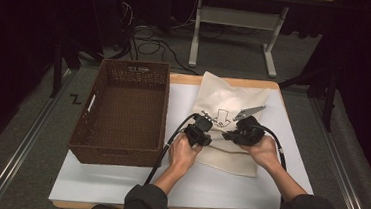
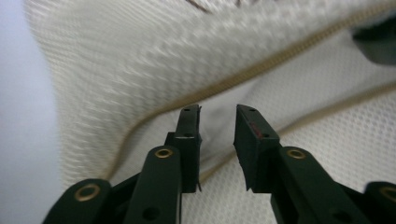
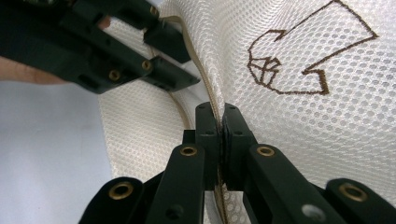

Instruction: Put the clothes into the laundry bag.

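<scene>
Holding the cream mesh zipper pouch on the white desk, my right tongs are clamped on its zipper edge. My left tongs stand apart around the opening. I think I should keep the right pinch steady and widen the mouth slowly, beside the brown woven basket.

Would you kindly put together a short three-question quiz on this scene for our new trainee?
1. True or false: the right gripper is clamped on the zipper edge of the mesh bag.
2. Which side of the bag does the wicker basket stand on in the high view: (a) left, (b) right, (c) behind?
3. What shows between the pads of the left gripper?

Key: 1. True. 2. (a). 3. A gap; they stand apart with the bag's fabric beyond, pressing on nothing.
</scene>
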